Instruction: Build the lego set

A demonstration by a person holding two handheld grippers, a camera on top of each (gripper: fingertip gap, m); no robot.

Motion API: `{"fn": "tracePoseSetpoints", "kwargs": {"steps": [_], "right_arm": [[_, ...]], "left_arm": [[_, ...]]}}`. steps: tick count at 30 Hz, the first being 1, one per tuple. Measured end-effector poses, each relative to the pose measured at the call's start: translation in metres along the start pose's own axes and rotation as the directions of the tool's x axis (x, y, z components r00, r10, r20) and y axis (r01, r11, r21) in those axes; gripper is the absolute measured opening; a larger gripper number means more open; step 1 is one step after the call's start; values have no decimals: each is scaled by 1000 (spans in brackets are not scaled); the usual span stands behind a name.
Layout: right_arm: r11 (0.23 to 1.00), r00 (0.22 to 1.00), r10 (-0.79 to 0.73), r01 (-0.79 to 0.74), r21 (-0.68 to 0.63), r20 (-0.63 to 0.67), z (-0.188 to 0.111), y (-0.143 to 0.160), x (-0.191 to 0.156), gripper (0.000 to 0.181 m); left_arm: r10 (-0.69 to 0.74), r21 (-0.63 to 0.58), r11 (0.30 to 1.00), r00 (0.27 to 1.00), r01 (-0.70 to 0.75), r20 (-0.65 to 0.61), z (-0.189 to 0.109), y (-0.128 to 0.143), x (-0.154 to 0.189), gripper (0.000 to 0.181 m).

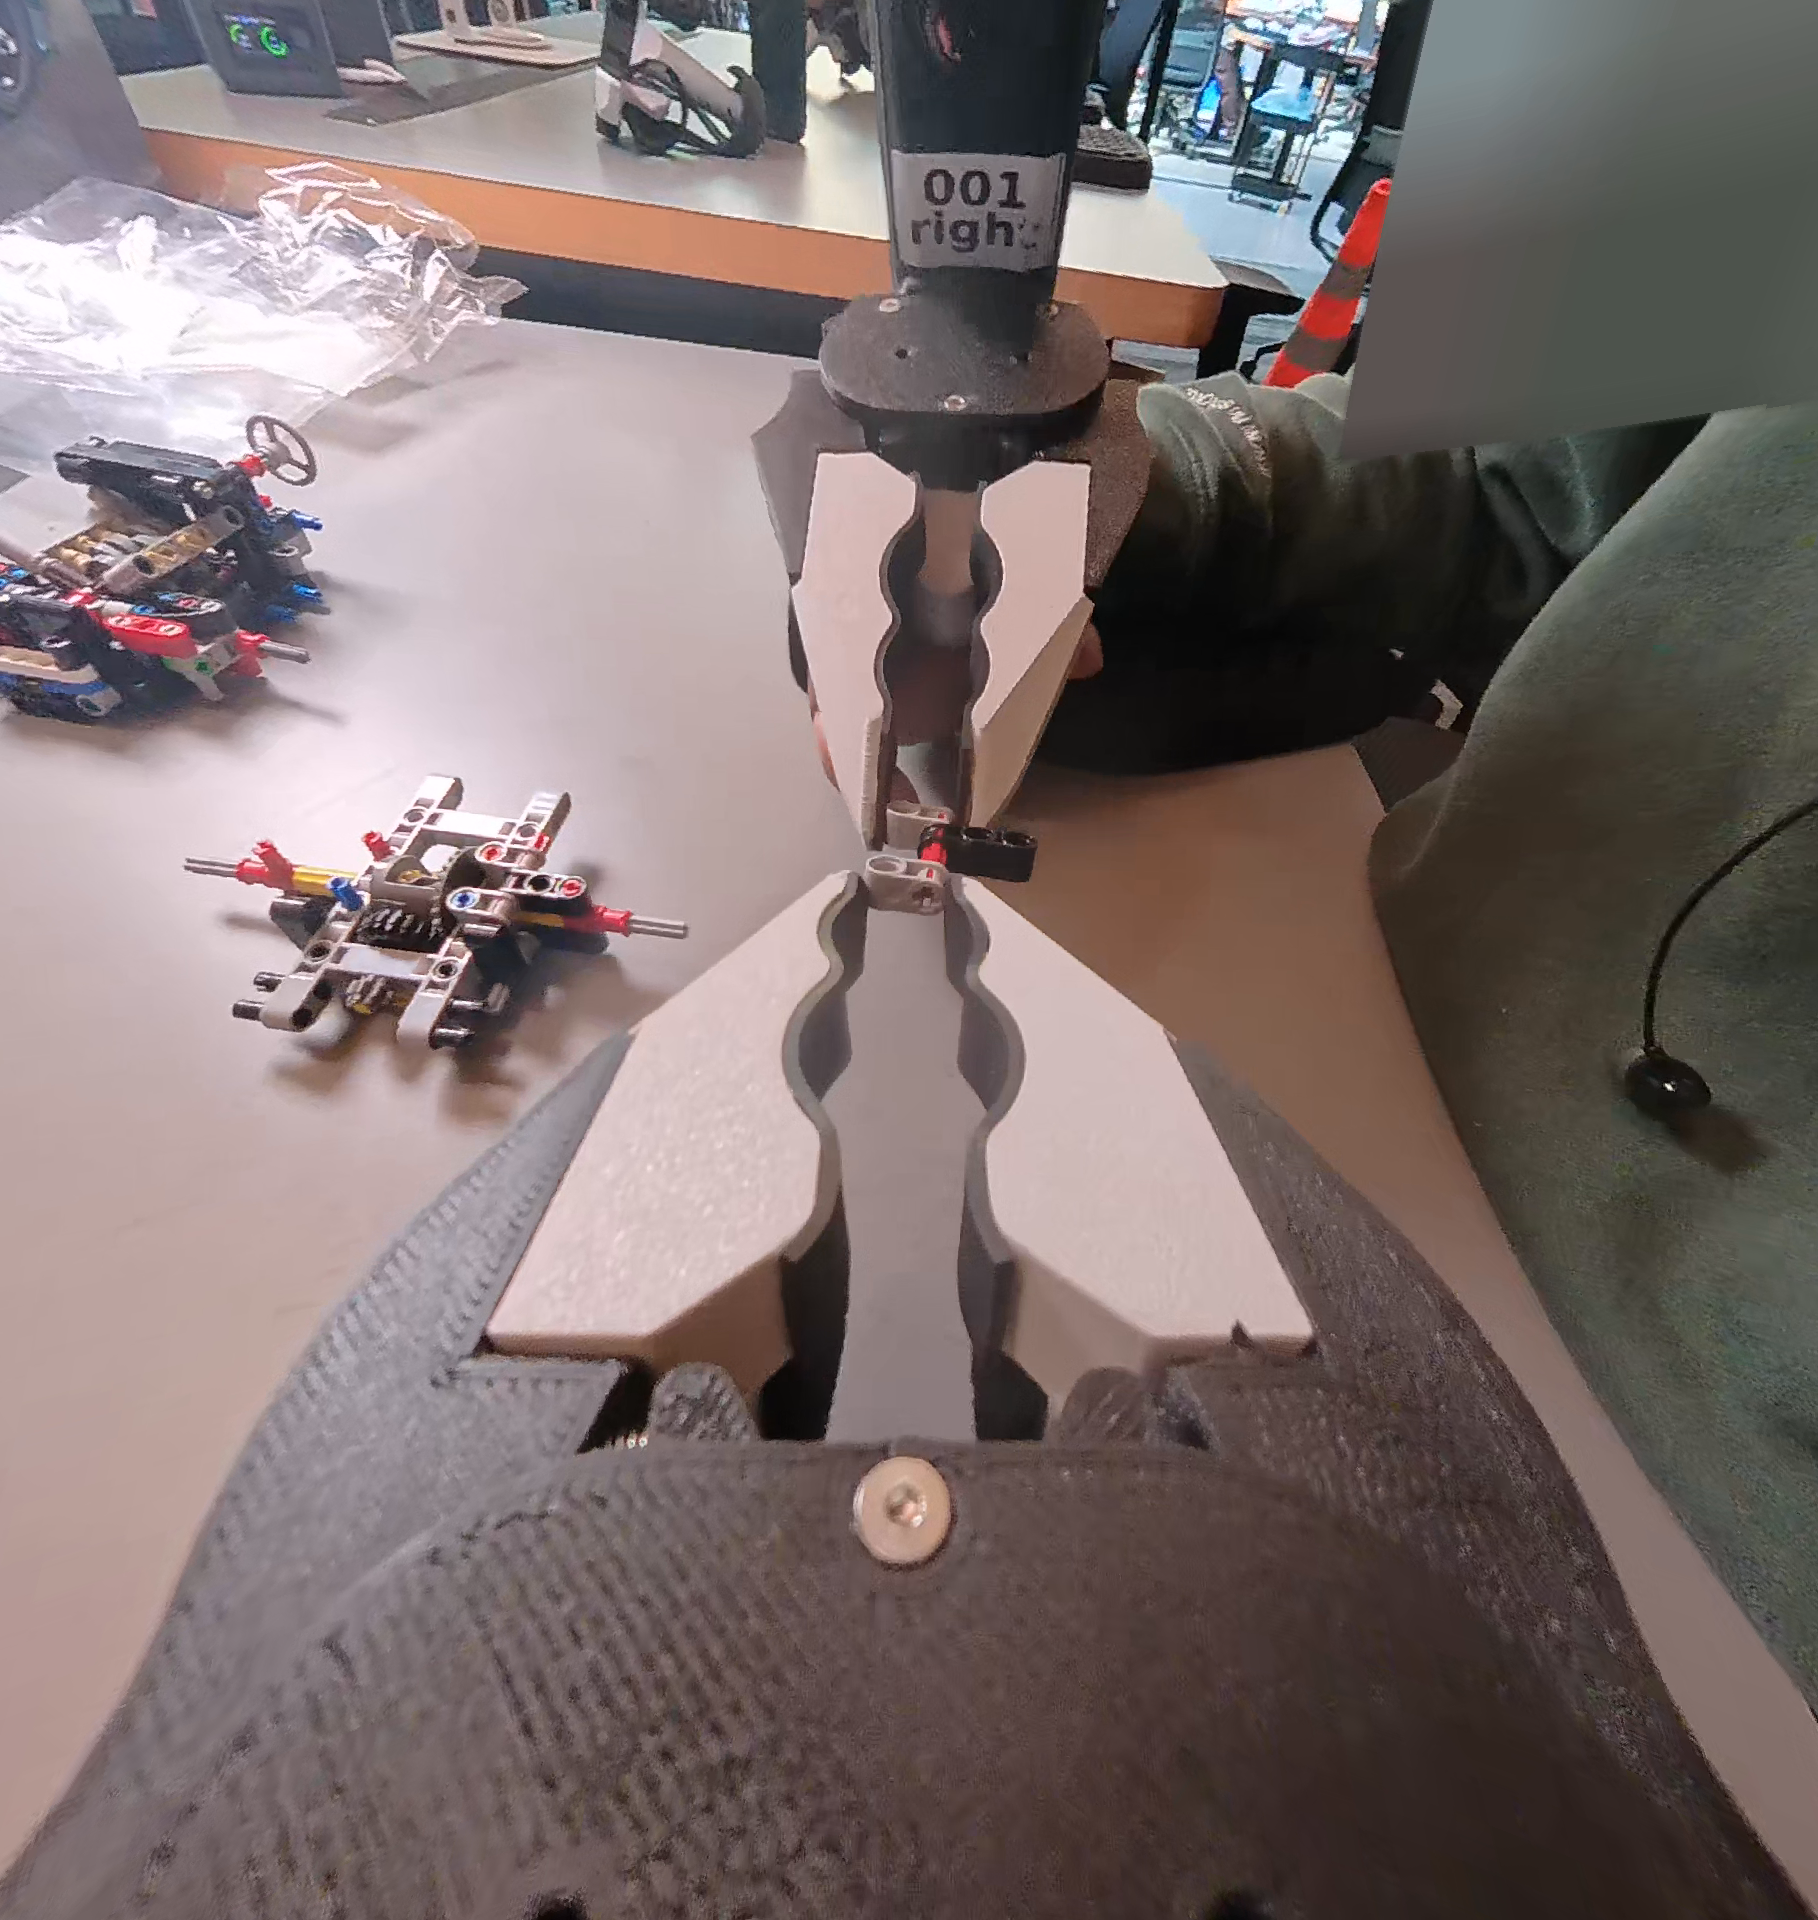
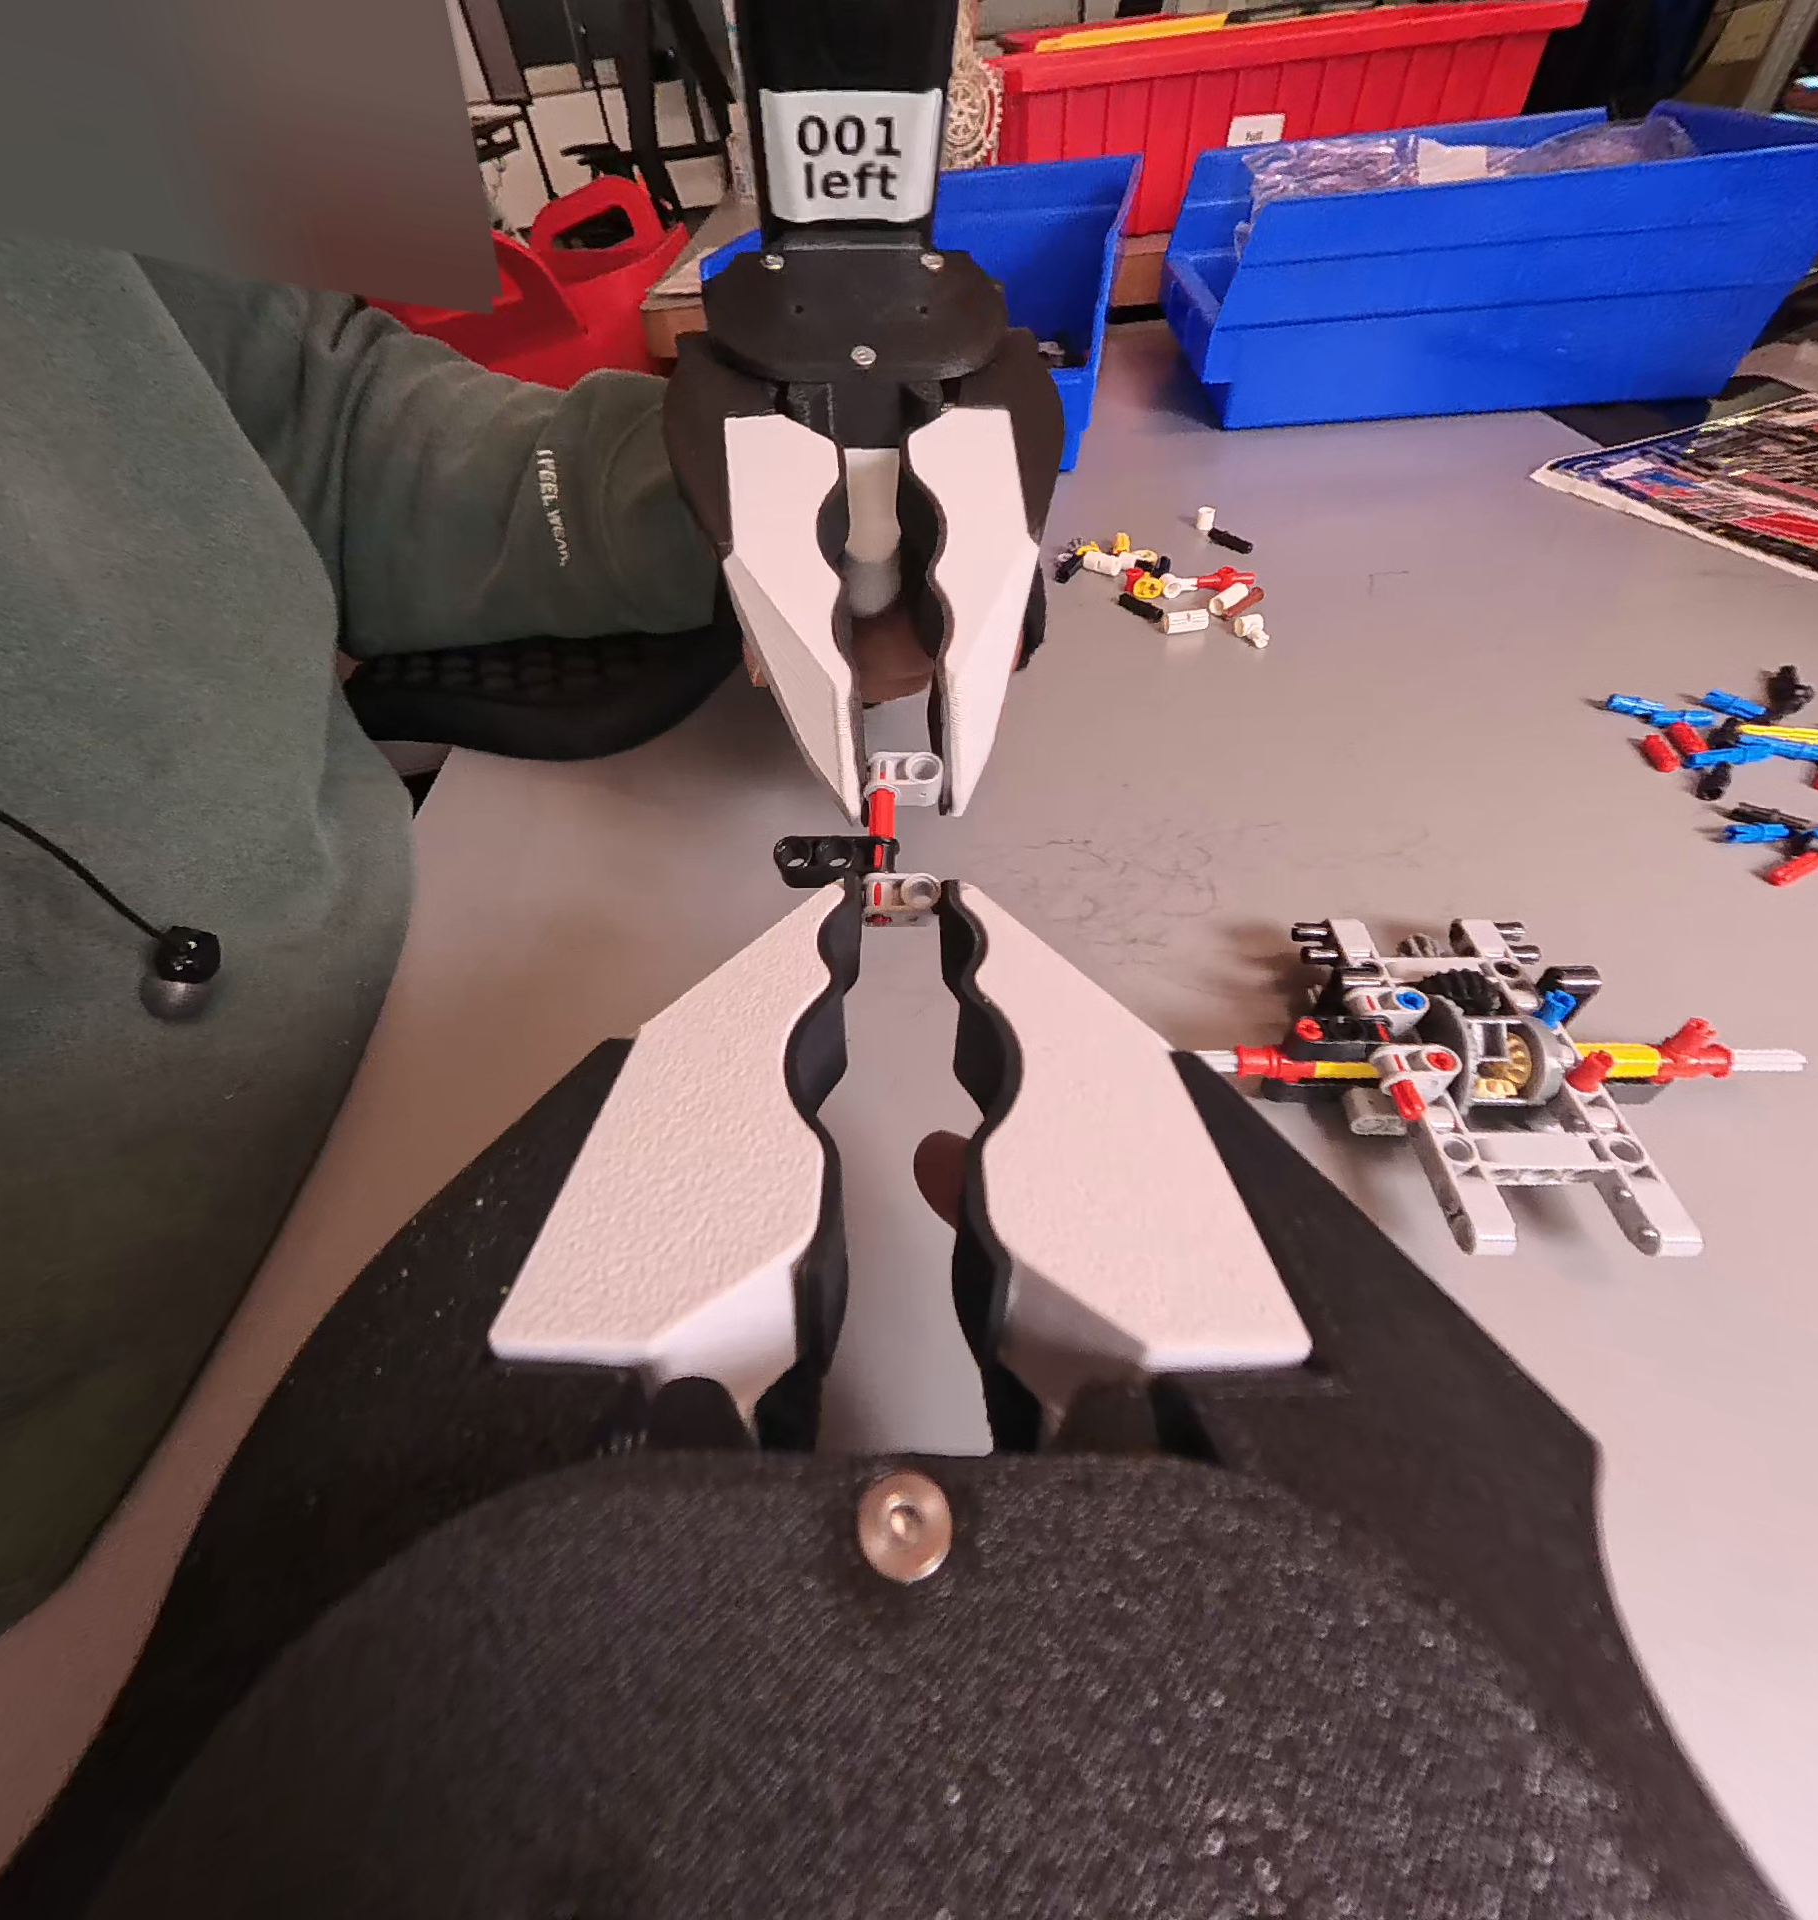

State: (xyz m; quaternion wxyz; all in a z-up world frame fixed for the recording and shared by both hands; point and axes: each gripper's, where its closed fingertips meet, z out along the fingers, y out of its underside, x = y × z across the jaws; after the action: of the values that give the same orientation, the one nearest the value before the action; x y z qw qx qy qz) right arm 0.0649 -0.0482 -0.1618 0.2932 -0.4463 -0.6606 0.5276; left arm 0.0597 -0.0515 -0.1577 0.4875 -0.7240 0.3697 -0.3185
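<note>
My left gripper is shut on a small grey connector just above the table. My right gripper faces it tip to tip and is shut on a second grey connector. A short red axle runs between the two connectors, with a small black beam on it that sticks out sideways. In the left wrist view the right gripper shows opposite, with the black beam at its tips. In the right wrist view the left gripper shows opposite.
A grey gear assembly lies on the table beside the grippers. A partly built car chassis and a clear plastic bag lie farther off. Loose pins, blue bins and a booklet are there too. A person's green sleeve is close. The tips of both grippers are at nearly the same place.
</note>
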Motion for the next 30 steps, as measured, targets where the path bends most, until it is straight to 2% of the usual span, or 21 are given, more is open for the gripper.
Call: {"fn": "tracePoseSetpoints", "kwargs": {"steps": [15, 19, 21, 30], "right_arm": [[997, 998, 5, -11, -83, -70, 7, 13, 9, 13], [997, 999, -22, 18, -80, -49, 7, 10, 6, 14], [997, 999, -19, 17, -74, -26, 6, 8, 3, 14], [999, 999, -11, 12, -47, 33, 5, 4, -9, 13]], "left_arm": [[-3, -72, 997, 998, 8, 67, 3, 12, -10, 13], [-14, -37, 999, 1000, 15, 16, 0, 9, -6, 14], [-23, -7, 1000, 999, 22, -25, -3, 3, -1, 20], [19, -20, 1000, 998, -20, -66, -1, 4, 10, 13]]}}
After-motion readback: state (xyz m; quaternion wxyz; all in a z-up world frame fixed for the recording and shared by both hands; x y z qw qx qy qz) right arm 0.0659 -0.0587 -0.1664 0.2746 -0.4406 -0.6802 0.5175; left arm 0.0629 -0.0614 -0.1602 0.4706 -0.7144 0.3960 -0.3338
